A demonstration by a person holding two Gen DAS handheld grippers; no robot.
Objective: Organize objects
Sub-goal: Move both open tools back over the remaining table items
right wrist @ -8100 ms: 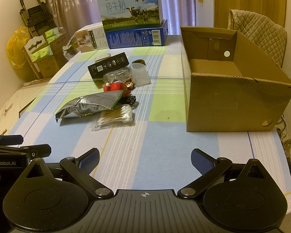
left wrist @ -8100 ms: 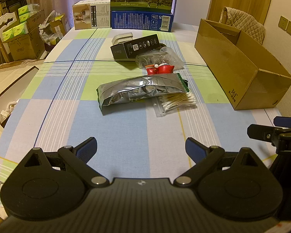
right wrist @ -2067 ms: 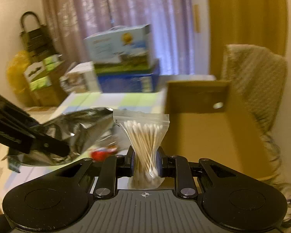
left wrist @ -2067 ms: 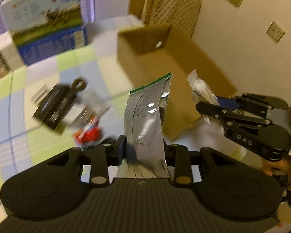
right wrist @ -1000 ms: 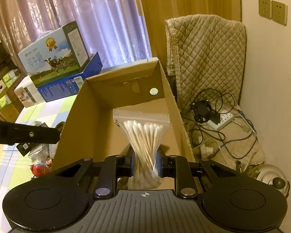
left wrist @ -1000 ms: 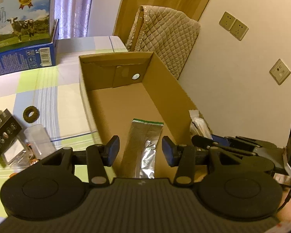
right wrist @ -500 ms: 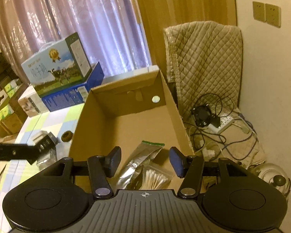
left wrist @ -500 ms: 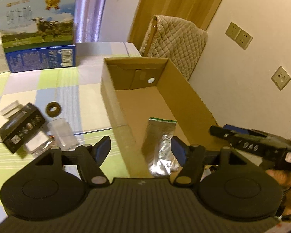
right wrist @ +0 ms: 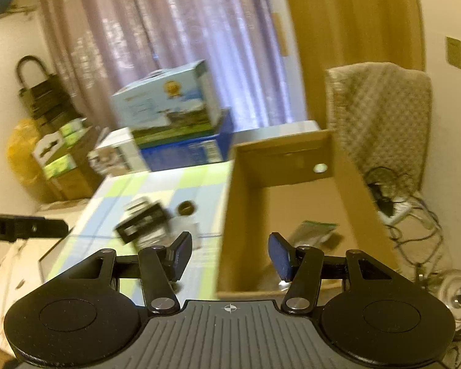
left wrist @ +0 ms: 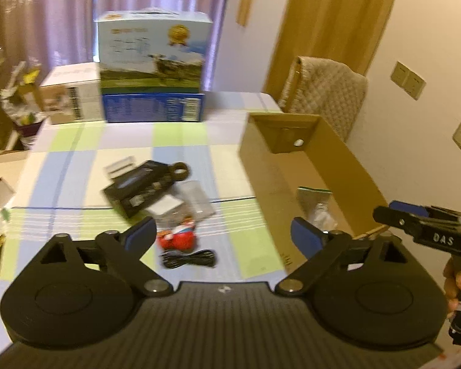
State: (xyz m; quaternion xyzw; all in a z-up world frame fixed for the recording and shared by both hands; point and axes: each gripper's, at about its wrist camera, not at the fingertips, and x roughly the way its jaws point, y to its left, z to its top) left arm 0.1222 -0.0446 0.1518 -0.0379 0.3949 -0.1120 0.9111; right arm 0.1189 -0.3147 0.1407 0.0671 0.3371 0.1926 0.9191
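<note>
Both tools, left tool [left wrist: 222, 235] and right tool [right wrist: 229, 255], gape empty; the red toy [left wrist: 178, 239] just ahead of the left suits a centred, level grasp.

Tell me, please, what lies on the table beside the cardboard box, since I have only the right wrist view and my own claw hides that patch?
Observer: The left wrist view shows a red toy on the checked cloth, to the left of the cardboard box.
Operator: Is anything lying next to it?
Observer: Yes, a coiled black cable lies just nearer the camera than the toy.
Operator: Is the left claw free to take one of them?
Observer: It is. The left claw is open, with nothing between its fingers.
</note>
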